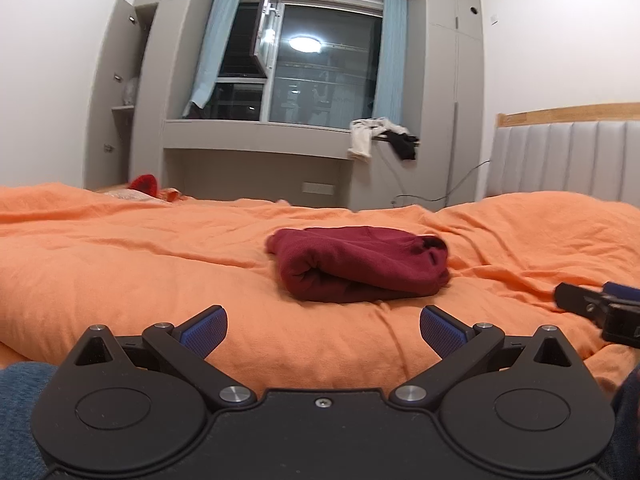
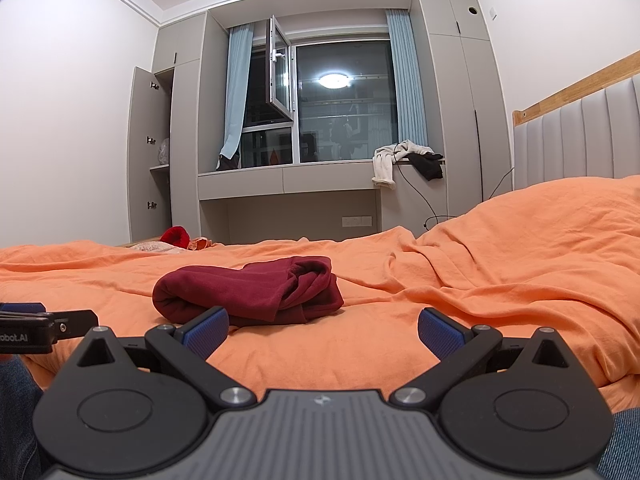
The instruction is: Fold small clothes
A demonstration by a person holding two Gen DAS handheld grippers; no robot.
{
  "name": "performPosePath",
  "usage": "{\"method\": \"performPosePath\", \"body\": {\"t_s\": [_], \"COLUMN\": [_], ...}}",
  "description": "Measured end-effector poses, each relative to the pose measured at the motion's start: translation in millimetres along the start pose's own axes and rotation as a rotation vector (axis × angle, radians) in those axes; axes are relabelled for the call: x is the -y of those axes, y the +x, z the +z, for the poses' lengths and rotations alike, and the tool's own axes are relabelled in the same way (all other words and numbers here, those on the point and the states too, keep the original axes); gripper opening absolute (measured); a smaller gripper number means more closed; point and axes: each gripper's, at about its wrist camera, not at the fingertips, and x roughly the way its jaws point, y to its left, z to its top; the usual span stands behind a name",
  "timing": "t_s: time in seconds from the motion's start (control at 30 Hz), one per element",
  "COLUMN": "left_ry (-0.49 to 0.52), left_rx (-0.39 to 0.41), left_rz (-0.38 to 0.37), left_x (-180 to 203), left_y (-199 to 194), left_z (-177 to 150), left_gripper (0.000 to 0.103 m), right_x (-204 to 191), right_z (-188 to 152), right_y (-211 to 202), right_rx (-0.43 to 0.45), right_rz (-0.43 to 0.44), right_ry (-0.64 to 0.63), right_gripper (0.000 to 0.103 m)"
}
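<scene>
Folded dark red garment resting on the orange bedspread, ahead of the left gripper and clear of both its pads. From the right gripper, same garment ahead and leftward, just beyond the left blue pad; contact there impossible to tell. One garment, two grippers, two blue-padded fingers on each. Both grippers spread wide, released, gripping nothing. Right gripper also visible on the bedspread to the garment's right.
</scene>
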Motion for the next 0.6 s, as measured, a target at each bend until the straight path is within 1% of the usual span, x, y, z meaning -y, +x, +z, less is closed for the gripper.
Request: {"method": "performPosePath", "body": {"t_s": [0.1, 0.2, 0.6], "left_ry": [0.01, -0.009, -0.019], "left_rx": [0.004, 0.002, -0.002], "left_rz": [0.035, 0.034, 0.043], "left_x": [-1.0, -5.5, -7.0], "left_y": [-1.0, -2.1, -3.7], "left_z": [0.2, 1.5, 3.5], "left_gripper": [0.102, 0.102, 0.102], "right_x": [1.1, 1.3, 0.5], "right_z": [-3.5, -3.4, -1.9], "right_y": [-0.2, -0.5, -1.9], "right_rx": [-0.002, -0.004, -0.006], "right_rz": [-0.002, -0.004, -0.004], "right_ry": [0.0, 0.0, -0.003], "right_gripper": [0.103, 0.103, 0.103]}}
